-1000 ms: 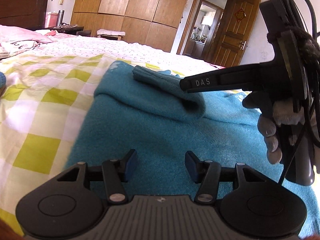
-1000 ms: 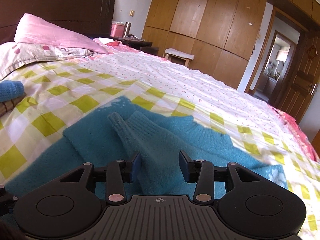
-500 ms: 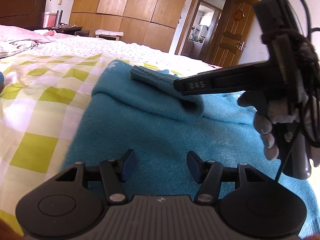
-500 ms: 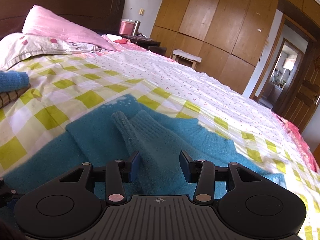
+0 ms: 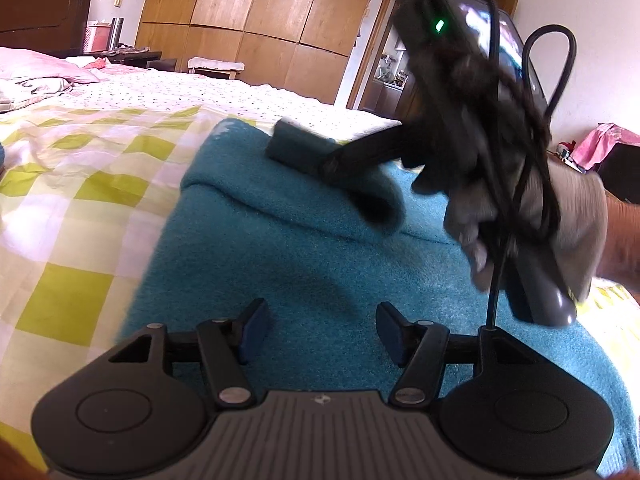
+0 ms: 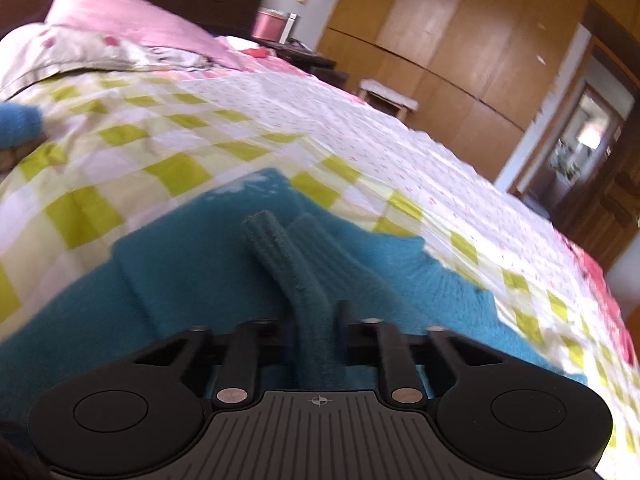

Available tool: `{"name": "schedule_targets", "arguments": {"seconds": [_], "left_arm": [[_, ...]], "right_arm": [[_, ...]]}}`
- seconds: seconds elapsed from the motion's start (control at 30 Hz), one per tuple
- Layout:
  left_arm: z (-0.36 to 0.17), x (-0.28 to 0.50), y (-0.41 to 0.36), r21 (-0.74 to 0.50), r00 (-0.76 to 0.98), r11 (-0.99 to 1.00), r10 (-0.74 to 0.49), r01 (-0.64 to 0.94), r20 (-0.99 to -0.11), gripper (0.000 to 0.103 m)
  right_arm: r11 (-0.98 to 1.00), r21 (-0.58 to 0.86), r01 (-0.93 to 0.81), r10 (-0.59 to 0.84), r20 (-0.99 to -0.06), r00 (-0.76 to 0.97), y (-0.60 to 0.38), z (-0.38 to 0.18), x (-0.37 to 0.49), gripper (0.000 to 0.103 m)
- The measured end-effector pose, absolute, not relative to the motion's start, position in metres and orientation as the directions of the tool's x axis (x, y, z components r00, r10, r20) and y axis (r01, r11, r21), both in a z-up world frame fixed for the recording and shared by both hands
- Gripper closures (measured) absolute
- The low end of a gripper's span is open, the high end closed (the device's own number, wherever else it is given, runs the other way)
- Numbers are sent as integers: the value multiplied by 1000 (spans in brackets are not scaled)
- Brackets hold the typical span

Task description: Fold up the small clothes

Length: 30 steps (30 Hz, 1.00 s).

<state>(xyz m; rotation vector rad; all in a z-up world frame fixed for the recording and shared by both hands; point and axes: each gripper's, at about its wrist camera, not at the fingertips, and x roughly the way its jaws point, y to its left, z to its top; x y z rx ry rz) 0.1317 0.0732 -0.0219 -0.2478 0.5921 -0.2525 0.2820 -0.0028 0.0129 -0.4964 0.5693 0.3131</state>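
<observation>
A small teal knitted sweater (image 5: 304,272) lies flat on the checked bedspread (image 5: 80,184), its sleeve (image 5: 316,156) folded across the body. My left gripper (image 5: 320,330) is open and empty, low over the sweater's near part. My right gripper (image 6: 314,324) is shut on the sleeve (image 6: 296,268), which bunches up between its jaws. In the left wrist view the right gripper (image 5: 340,166) reaches in from the right, held by a gloved hand (image 5: 560,224). The sweater body (image 6: 168,272) spreads below it.
A pink pillow (image 6: 132,20) and a quilt lie at the bed's head. A blue folded garment (image 6: 18,124) sits at the left edge. Wooden wardrobes (image 5: 248,20) and an open door (image 6: 580,144) stand beyond the bed.
My right gripper has closed on the sleeve and tilted, lifting it slightly. My left gripper has stayed open and shifted a little over the sweater.
</observation>
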Motion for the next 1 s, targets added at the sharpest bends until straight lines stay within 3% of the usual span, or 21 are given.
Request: {"name": "schedule_targets", "arguments": {"seconds": [0.17,0.3,0.4,0.43,0.6,0.77,1.0], "left_arm": [[-19,131,73,-302,805,940,-301,159,-512,39],[-15,130,72,-301,822,943,-283,144,-494,38],[-16,132,73,-306,827,944,-269,124,-493,38],[-18,133,72,-303,823,945,-265,120,-502,38],[-17,135,71,-272,813,956,-248,115,-527,37],[-10,150,74,-269,807,959,-225,86,-545,37],[9,223,70,-171,848,985,-83,-9,-524,37]], "right_arm": [[928,-224,-297,153,-500,853,-48,61,297,93],[977,39,-210,209,-380,901,-117,102,298,93],[970,205,-134,188,-274,943,-169,99,288,93],[964,247,-94,163,-278,947,-182,88,288,92],[941,338,19,170,-519,838,-215,2,297,84],[909,414,37,192,-498,845,-225,-6,285,80],[895,447,-1,237,-474,848,-218,10,284,79]]}}
